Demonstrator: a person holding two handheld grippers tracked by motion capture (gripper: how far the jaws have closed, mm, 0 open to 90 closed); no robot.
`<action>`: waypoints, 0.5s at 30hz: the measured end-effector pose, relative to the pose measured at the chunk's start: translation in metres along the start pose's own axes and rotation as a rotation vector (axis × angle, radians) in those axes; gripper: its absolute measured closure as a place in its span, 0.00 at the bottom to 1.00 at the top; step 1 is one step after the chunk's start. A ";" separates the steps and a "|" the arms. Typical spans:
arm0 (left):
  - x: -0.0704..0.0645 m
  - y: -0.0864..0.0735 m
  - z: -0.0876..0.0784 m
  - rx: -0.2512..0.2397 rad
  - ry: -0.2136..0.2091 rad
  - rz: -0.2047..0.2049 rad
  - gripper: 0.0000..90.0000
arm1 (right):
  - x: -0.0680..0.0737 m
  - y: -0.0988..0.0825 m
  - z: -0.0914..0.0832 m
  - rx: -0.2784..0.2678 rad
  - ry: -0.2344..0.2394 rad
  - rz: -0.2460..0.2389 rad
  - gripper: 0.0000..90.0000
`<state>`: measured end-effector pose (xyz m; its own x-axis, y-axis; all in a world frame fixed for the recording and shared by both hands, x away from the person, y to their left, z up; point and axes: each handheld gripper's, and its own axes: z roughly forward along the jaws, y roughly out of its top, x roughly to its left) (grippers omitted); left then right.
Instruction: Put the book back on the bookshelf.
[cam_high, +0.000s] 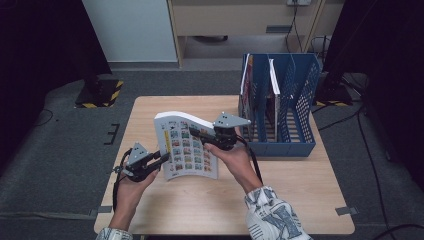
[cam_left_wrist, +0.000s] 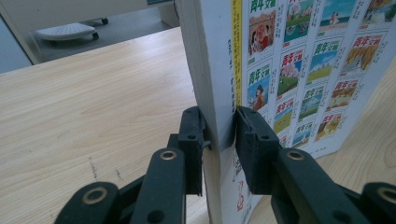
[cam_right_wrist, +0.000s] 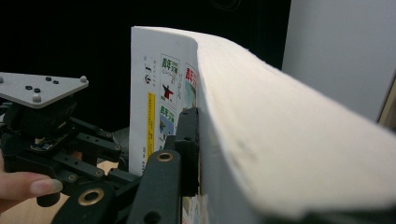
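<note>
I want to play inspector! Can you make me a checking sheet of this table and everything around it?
Surface: pale wooden table, bare in front.
Job's things: thick white book with small colourful pictures on its cover, held up, cover bending.
Clutter: blue plastic mesh file rack holding books.
Grippers: left gripper clamps the book's spine corner; right gripper clamps the opposite edge.
Cables: black cable by left wrist.
Surroundings: grey carpet, pale cabinets behind.

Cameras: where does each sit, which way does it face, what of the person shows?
High view: above the person's side, facing forward and down on table; forearms, both hands.
Left gripper view: on left gripper, along jaws clamping book spine.
Right gripper view: on right gripper, along book's page edge; left hand's fingertip.
Shared: book.
</note>
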<state>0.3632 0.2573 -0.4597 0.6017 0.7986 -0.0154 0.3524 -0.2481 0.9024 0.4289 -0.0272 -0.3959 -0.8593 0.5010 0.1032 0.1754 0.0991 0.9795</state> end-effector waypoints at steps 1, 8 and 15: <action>0.000 0.000 0.000 -0.002 -0.001 -0.003 0.79 | 0.001 0.000 0.000 0.000 -0.002 0.000 0.81; 0.004 -0.004 0.002 -0.019 -0.002 -0.040 0.74 | 0.004 0.001 0.000 0.001 -0.009 -0.016 0.82; 0.024 -0.017 0.000 0.009 0.044 -0.162 0.36 | 0.008 0.007 0.003 0.017 -0.030 -0.034 0.82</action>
<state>0.3721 0.2810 -0.4756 0.5049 0.8516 -0.1412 0.4488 -0.1193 0.8856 0.4251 -0.0199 -0.3887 -0.8503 0.5224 0.0646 0.1547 0.1308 0.9793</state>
